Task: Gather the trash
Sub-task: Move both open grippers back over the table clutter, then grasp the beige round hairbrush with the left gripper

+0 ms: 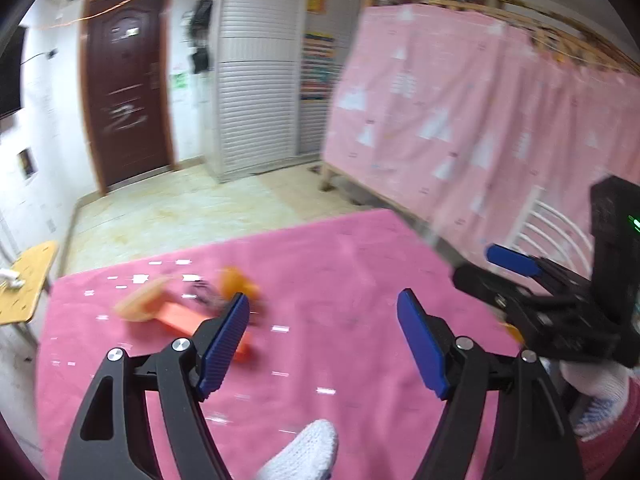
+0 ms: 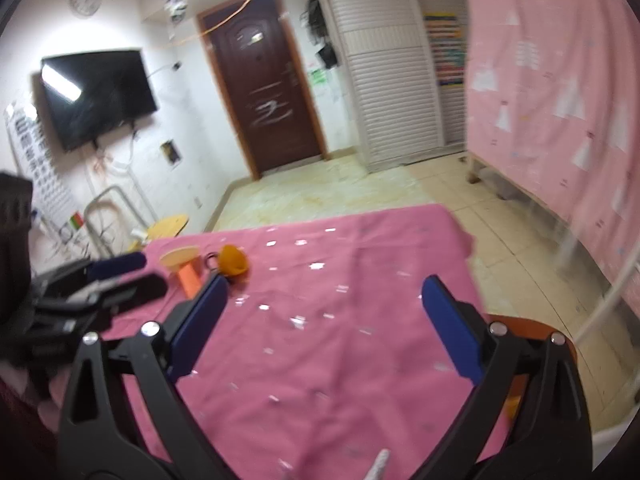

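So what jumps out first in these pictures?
The bright pink cloth fills the foreground, dotted with small white paper scraps. Near its far left edge sit an orange funnel-like thing and a pale dish. Blue-padded fingers stand open, empty, above it.

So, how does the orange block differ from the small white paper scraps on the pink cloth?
The orange block is one thick, solid piece; the white paper scraps are many, thin and flat. The block lies near the cloth's far left corner; the scraps are scattered widely. Both rest on the pink cloth.
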Tool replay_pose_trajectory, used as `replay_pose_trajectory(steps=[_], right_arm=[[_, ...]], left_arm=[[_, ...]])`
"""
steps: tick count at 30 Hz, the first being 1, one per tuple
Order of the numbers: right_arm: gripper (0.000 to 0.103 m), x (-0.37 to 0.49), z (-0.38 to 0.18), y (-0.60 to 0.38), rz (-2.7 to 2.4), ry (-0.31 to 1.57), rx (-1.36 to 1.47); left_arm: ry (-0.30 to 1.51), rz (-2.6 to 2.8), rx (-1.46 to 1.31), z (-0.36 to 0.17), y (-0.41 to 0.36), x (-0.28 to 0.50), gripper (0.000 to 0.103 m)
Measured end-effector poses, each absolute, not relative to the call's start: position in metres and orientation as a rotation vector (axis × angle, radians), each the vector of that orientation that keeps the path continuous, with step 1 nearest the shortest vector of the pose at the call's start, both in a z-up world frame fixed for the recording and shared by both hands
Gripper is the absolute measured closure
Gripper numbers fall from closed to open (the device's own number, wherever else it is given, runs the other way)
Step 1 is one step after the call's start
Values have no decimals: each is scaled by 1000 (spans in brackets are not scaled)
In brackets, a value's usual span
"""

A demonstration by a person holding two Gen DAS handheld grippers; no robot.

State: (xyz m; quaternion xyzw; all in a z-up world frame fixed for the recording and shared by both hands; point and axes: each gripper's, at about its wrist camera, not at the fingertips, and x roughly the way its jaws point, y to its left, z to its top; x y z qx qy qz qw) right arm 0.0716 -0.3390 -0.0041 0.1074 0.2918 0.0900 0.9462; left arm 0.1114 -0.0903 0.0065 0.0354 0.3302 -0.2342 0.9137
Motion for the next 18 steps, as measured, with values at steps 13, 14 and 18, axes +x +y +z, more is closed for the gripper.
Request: replay_pose_trajectory(steps=[13,14,18], right_arm=[[9,151,-21,-257,292,691,76],[9,157,-23,-251,294,698,57],[9,174,-30,-234,299,722,14]], left_arm=[[737,-248,90,-17,0,208,35],[749,-241,98,-22,3,215,35],[784,-236,129,-37,8,237,35]])
